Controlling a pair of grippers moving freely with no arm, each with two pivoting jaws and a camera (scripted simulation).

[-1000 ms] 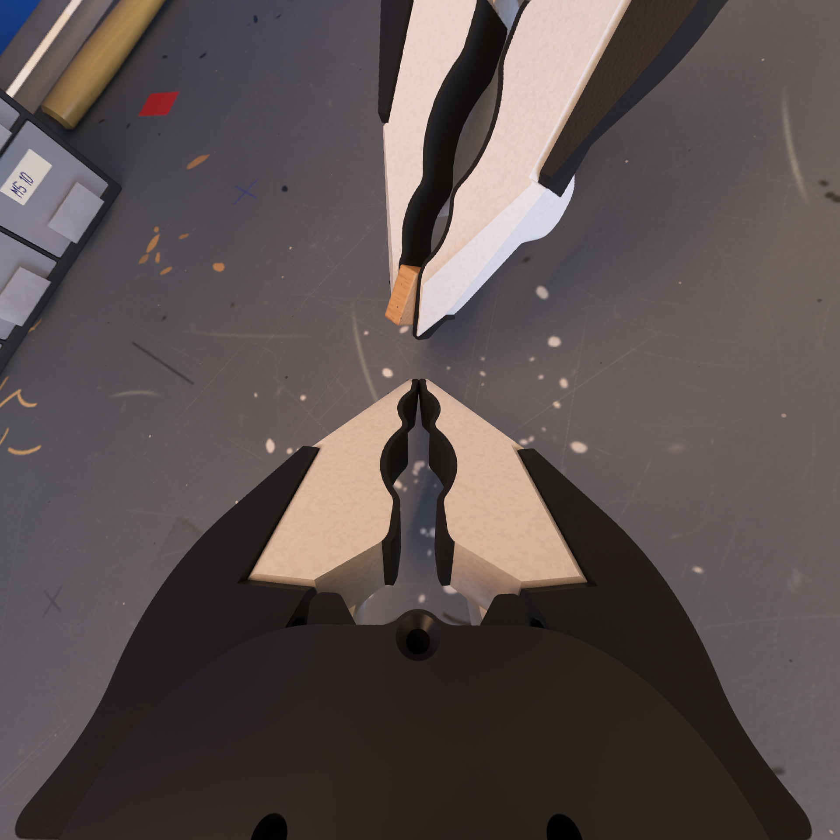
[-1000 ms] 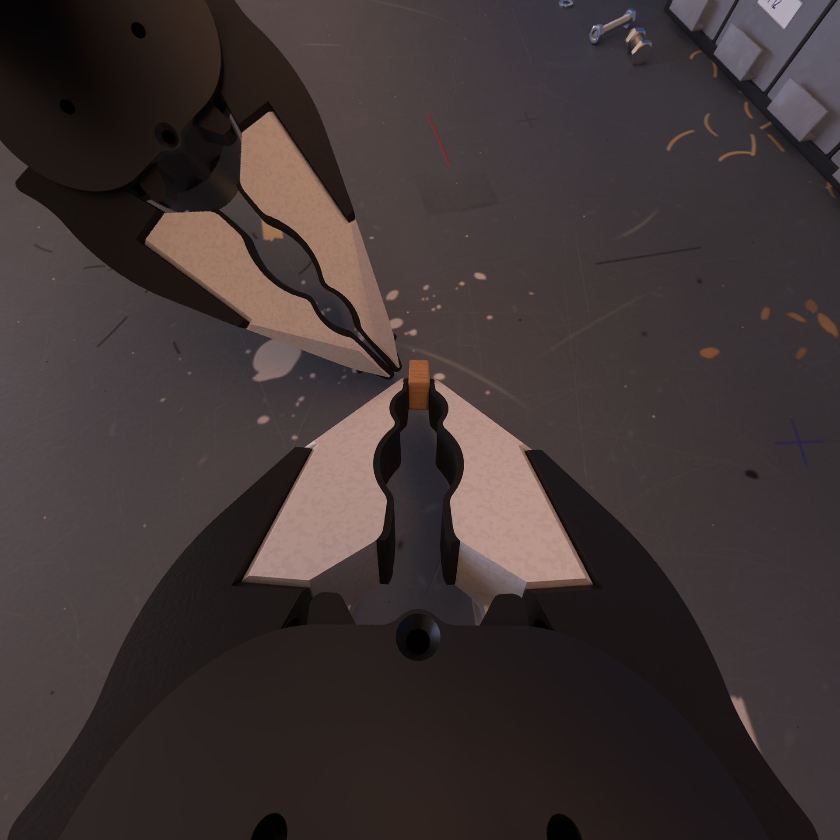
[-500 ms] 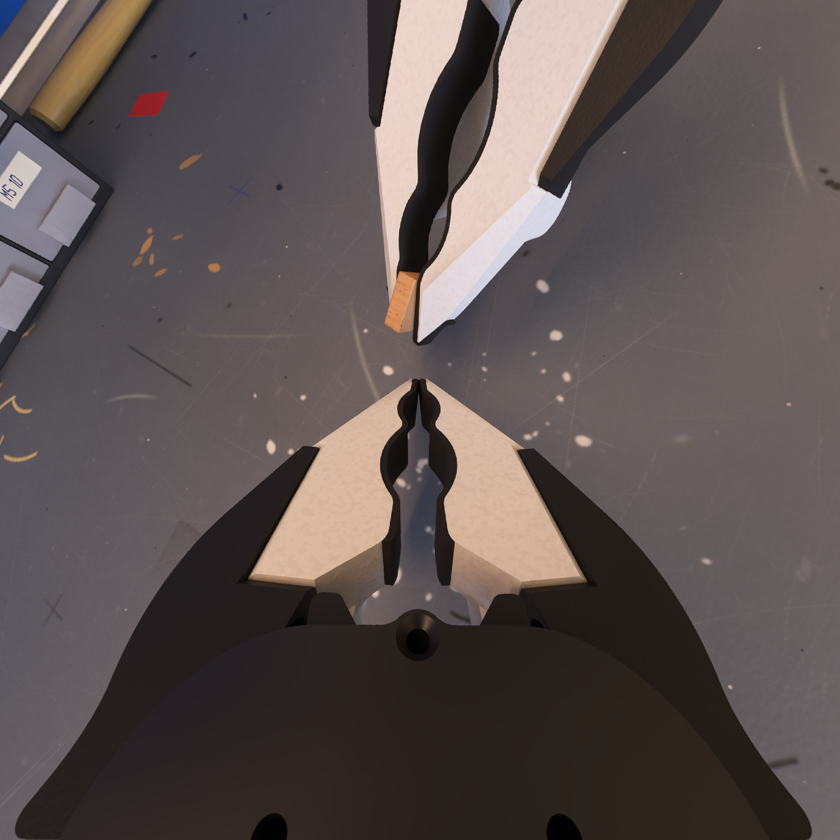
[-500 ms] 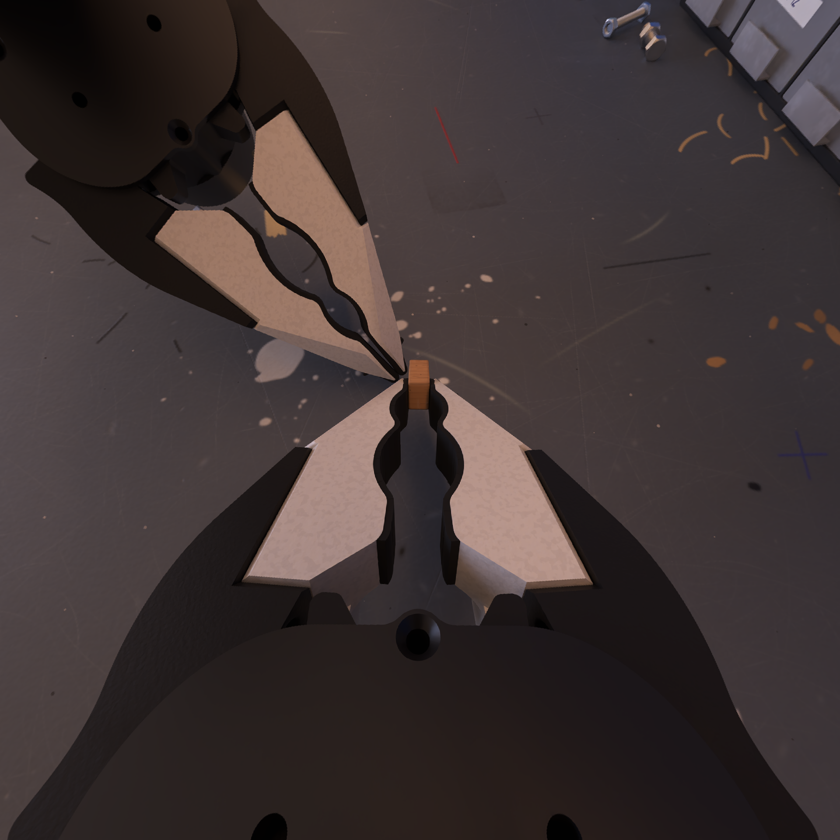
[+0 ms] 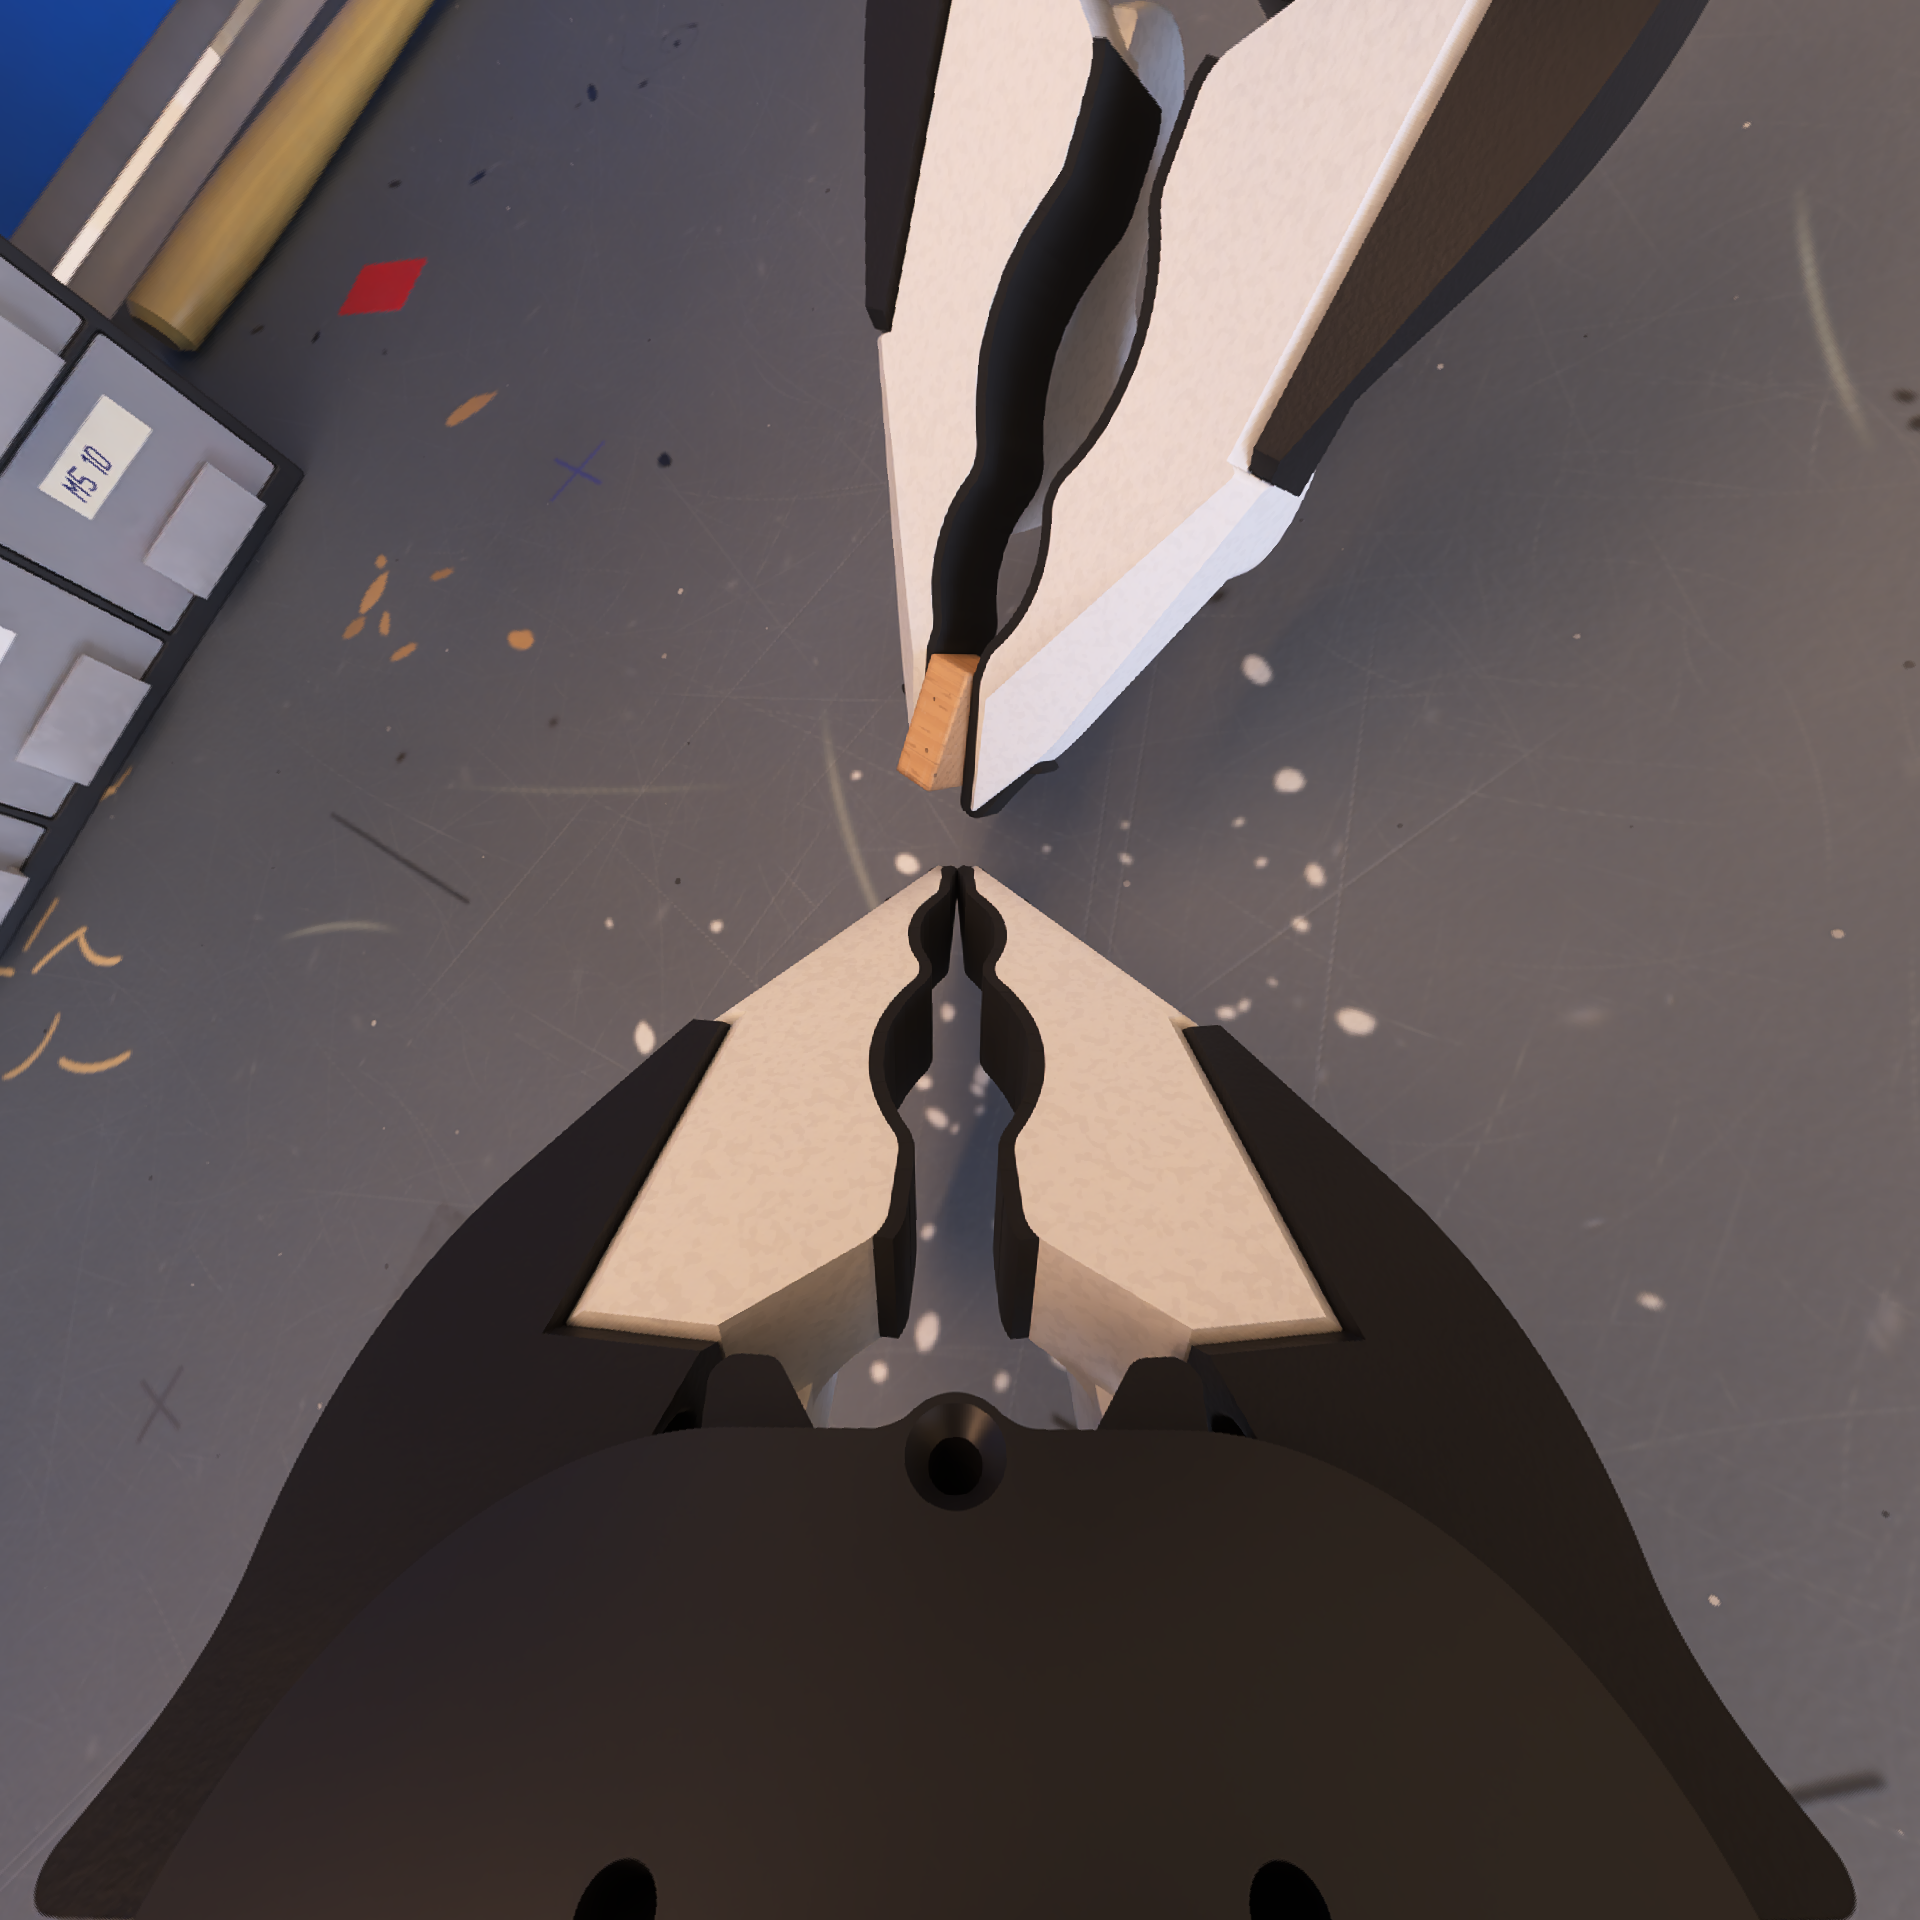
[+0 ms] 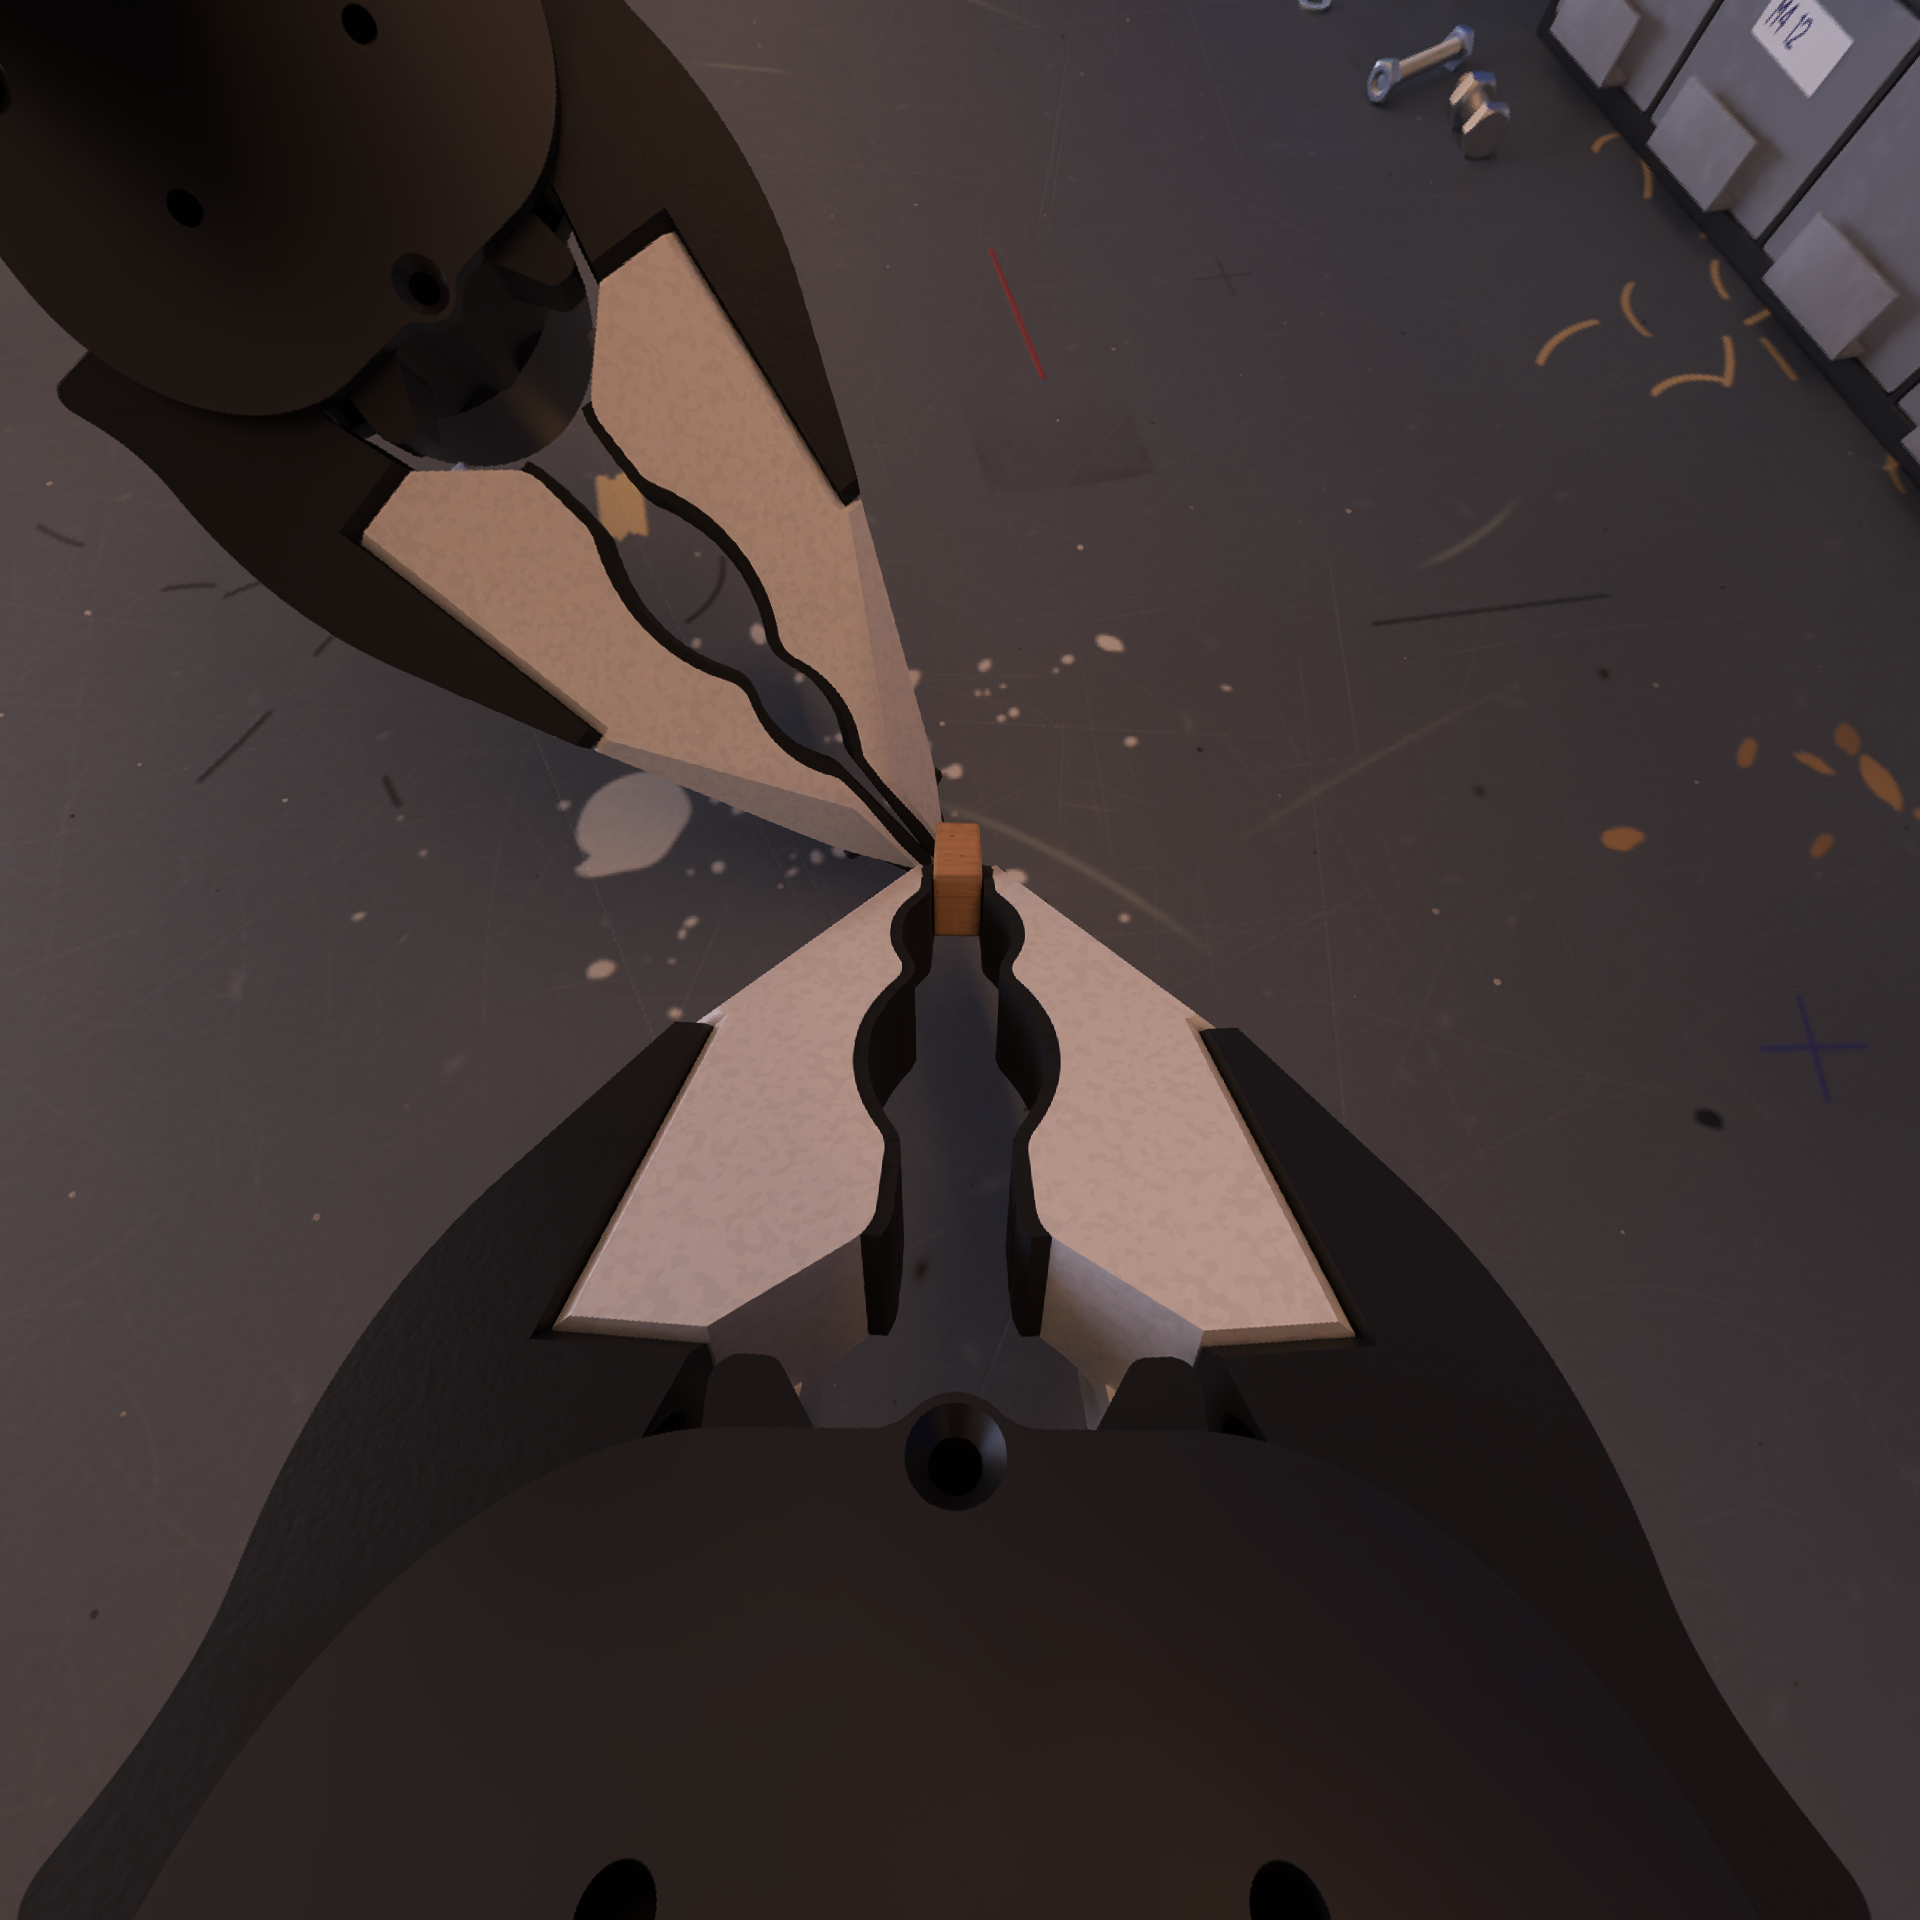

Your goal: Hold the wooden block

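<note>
A small light wooden block (image 6: 956,879) is pinched between my right gripper's (image 6: 957,885) fingertips, above the grey bench. In the left wrist view the same block (image 5: 938,724) sticks out at the tip of the right gripper (image 5: 948,732), which comes in from the top. My left gripper (image 5: 956,875) is shut and empty, its tips a short way in front of the block and apart from it. In the right wrist view the left gripper (image 6: 923,847) comes in from the upper left, its tips right beside the block.
A grey parts organiser (image 5: 94,582) with labelled drawers lies at the left; it also shows at the right wrist view's top right (image 6: 1766,156). A wooden-handled tool (image 5: 260,177) lies beside it. Bolts (image 6: 1455,73) lie far off. The bench (image 5: 1558,935) carries paint specks and shavings.
Both grippers have shifted slightly over the bench, keeping almost the same stance to each other. The block stays clamped in the right gripper. The left stays shut.
</note>
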